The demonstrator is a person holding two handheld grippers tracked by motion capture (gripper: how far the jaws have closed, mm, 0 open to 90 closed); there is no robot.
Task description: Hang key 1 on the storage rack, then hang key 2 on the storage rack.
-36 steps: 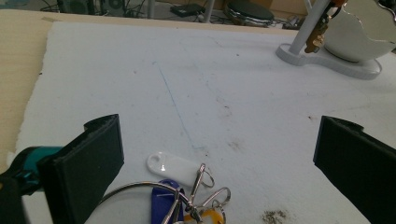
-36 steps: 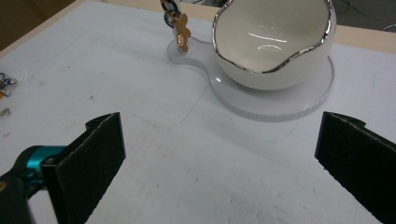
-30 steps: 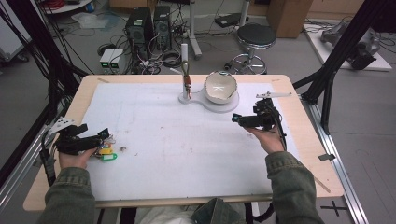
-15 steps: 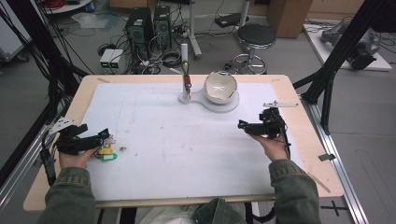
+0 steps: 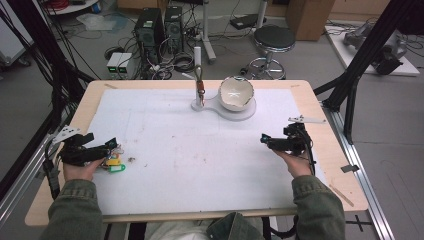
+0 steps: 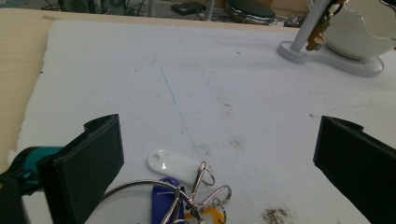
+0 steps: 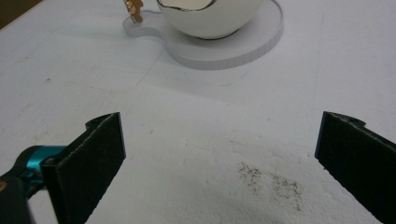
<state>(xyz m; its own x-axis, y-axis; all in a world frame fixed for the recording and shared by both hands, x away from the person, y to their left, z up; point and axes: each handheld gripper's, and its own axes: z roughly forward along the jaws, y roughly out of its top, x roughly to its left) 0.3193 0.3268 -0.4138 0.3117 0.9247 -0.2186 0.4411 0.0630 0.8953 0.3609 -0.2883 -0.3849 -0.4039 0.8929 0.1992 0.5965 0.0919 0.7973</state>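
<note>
The left gripper (image 5: 111,145) lay with jaws spread wide, grasping nothing, over the keys (image 6: 187,191) at the mat's (image 5: 200,165) near-left edge. The right gripper (image 5: 263,139) was likewise released and empty, well apart, facing the bowl (image 5: 236,93) on its stand (image 5: 239,113). Risk: loose rings and flat tags might slip or scatter if the jaws closed off-centre.

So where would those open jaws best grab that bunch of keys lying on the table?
Probably the white tag of the key bunch: it lies flat and juts clear of the tangled rings. The left gripper, jaws wide open, could come straight down and close across the tag's narrow sides.
</note>
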